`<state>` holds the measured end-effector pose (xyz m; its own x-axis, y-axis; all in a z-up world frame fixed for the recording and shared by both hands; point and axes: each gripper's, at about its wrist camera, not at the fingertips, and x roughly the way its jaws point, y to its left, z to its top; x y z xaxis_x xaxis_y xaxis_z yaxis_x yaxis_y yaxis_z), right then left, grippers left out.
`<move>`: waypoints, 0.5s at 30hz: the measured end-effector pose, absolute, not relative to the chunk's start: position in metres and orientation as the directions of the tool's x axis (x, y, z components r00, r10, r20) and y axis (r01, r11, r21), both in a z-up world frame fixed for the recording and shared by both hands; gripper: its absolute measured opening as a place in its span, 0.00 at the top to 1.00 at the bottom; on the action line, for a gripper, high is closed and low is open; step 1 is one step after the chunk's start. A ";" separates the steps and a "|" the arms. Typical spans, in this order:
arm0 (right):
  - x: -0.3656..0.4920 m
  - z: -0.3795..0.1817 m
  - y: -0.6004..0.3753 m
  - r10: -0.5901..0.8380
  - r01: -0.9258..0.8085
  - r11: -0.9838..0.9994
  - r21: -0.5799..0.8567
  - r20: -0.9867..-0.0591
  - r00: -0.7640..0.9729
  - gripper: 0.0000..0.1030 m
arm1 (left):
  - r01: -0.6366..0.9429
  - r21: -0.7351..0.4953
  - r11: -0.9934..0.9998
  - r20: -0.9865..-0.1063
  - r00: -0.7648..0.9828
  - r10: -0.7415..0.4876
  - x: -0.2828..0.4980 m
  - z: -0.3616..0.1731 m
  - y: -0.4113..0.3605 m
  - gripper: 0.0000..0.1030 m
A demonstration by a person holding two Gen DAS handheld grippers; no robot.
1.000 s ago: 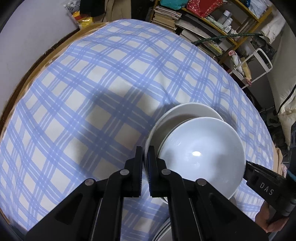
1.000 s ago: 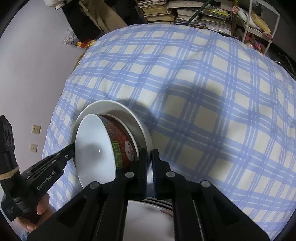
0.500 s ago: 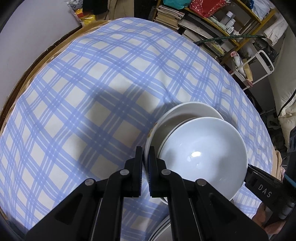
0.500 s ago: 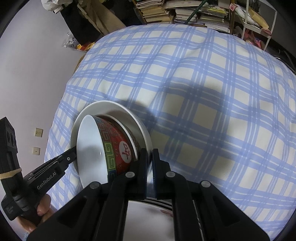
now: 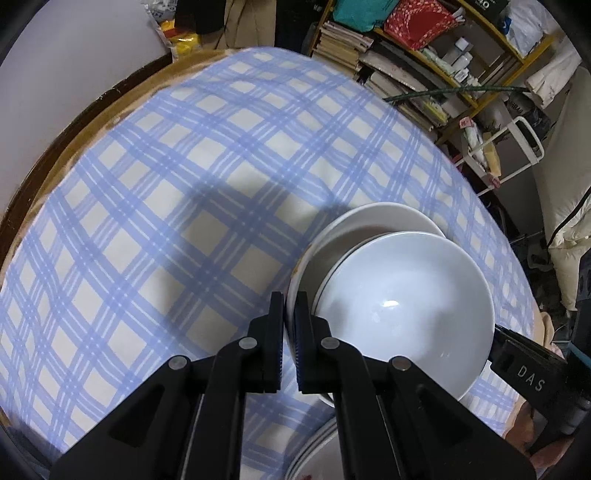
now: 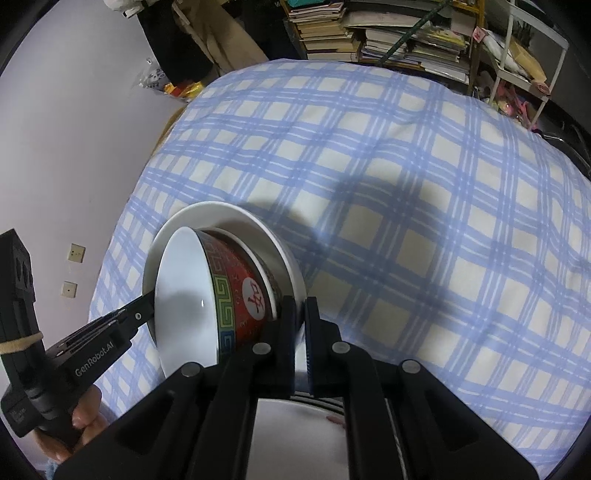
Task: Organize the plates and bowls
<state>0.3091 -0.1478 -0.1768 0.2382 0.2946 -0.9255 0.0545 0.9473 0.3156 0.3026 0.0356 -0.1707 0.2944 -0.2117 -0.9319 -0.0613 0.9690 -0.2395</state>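
Note:
A white plate is held off the table with a bowl in it, white inside and red-patterned outside. My left gripper is shut on the plate's near rim. My right gripper is shut on the plate's opposite rim, and its body shows at the right in the left wrist view. The plate and bowl are tilted. Another plate lies below, partly hidden by the grippers.
The table has a blue-and-white checked cloth. Crowded shelves of books stand behind it. A white wire rack is at the right. A pale wall is on the left.
The plate with the bowl has risen and tipped further, so more of the bowl's red outside shows in the right wrist view. Both grippers stayed shut on the rim.

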 end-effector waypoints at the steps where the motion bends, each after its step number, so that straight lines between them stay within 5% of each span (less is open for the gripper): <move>1: 0.309 -0.174 -0.148 0.296 0.065 0.945 0.320 -0.925 0.239 0.91 | -0.056 -0.234 0.971 -0.931 0.301 -0.207 0.302 -0.166 0.033 0.97; 15: 0.261 -0.120 -0.165 0.254 0.083 0.954 0.288 -0.924 0.287 0.91 | -0.018 -0.244 0.969 -0.921 0.317 -0.226 0.257 -0.120 0.009 0.98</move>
<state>0.2605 -0.1648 -0.1197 0.2867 0.2539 -0.9238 0.0827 0.9541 0.2879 0.2571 0.0087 -0.1203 0.3169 -0.2264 -0.9211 -0.0180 0.9695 -0.2445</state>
